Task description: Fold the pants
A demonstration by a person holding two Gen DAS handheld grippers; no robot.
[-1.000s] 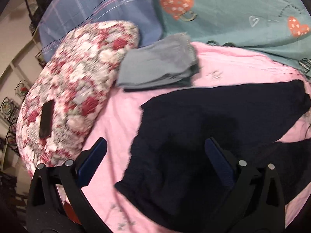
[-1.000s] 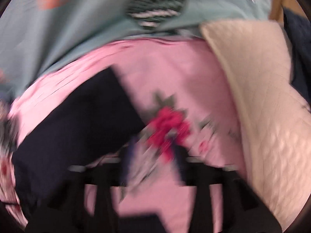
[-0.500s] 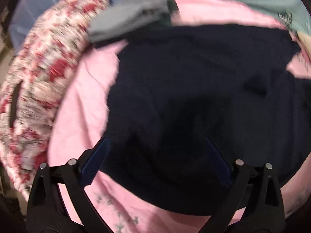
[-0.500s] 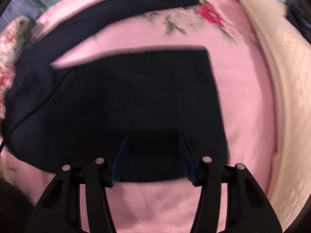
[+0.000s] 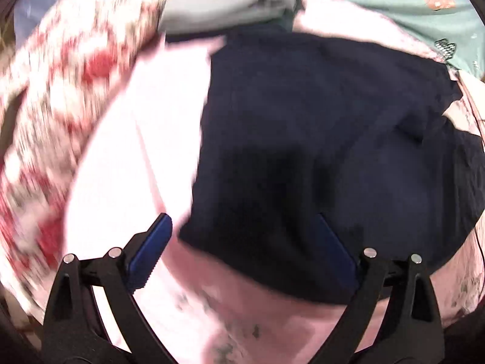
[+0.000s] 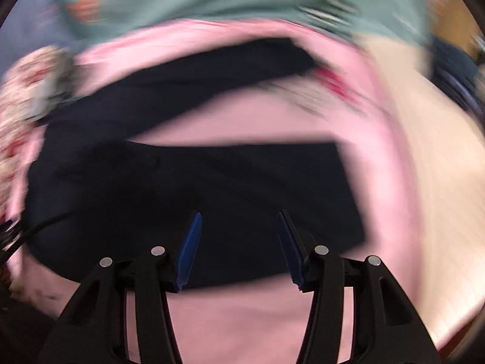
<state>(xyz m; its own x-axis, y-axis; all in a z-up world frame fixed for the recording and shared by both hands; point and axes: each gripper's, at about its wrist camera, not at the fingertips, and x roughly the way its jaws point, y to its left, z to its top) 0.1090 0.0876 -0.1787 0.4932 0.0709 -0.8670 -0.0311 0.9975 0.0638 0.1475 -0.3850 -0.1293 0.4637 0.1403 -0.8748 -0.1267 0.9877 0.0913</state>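
Note:
Dark navy pants (image 5: 318,139) lie spread flat on a pink bedsheet (image 5: 127,151). My left gripper (image 5: 242,227) is open and empty, hovering over the waist end near the pants' near left corner. In the blurred right wrist view the two legs (image 6: 197,188) spread apart in a V on the pink sheet (image 6: 242,318). My right gripper (image 6: 239,221) is open and empty, above the near leg close to its near edge.
A red-and-white floral pillow (image 5: 60,91) lies left of the pants. A folded grey garment (image 5: 236,3) sits behind them. A teal heart-print blanket (image 5: 394,3) lies at the back. A cream quilted cover (image 6: 430,166) borders the right. A black cable (image 6: 36,230) runs at the left.
Both views are moving. The left gripper has shifted left, so the pants' left edge now lies between its fingers. The right view has tilted up and shows more of the far leg.

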